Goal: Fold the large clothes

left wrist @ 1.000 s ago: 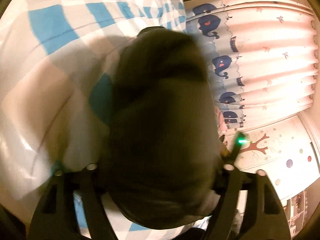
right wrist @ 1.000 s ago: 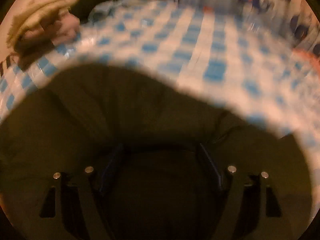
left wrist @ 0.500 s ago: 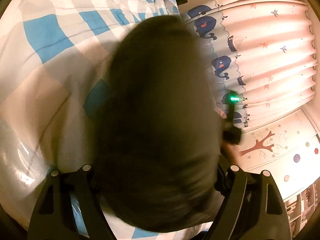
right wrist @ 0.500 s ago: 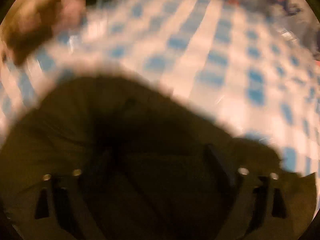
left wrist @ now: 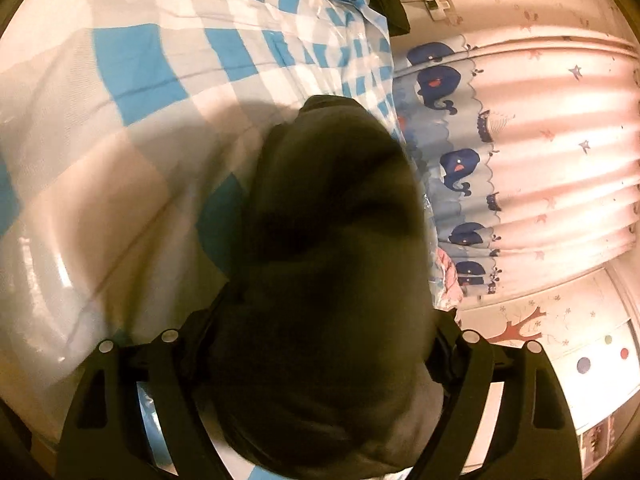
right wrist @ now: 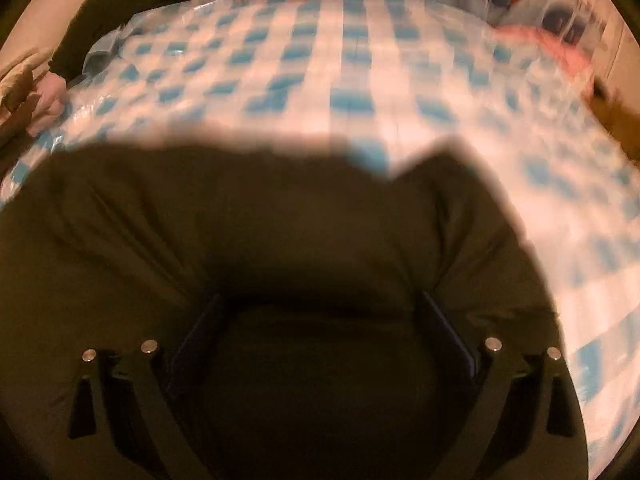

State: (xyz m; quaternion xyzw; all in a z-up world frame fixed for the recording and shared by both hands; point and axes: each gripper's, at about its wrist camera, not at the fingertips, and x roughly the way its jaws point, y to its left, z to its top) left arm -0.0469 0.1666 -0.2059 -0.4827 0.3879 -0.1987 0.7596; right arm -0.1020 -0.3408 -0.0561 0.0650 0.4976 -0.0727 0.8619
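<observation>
In the left wrist view, a bed covered by a blue-and-white checked sheet [left wrist: 152, 80] under glossy clear plastic fills the left side. A bulky dark olive-brown fabric garment [left wrist: 332, 280] lies bunched on it, rising through the middle of the frame and draped down over the left gripper [left wrist: 320, 360]. The cloth fills the whole space between its two black fingers [left wrist: 176, 360], which stand wide apart; whether the pads actually press on the fabric I cannot tell, as the garment hides them. To the right hangs a pale pleated curtain with dark blue whale prints [left wrist: 520, 152], and below it a wall with a tree decal [left wrist: 520, 328].

In the right wrist view, a heap of tan and pink cloth [right wrist: 32, 88] sits at the far left edge of the bed. The same dark garment [right wrist: 280, 240] spreads across the lower frame on the checked sheet [right wrist: 320, 80]. The right gripper [right wrist: 320, 340] points down onto it, jaws spread wide with fabric between them, the blue-black pads [right wrist: 196, 336] showing beside the cloth rather than clamping it. A pink item [right wrist: 540, 48] lies at the far right.
</observation>
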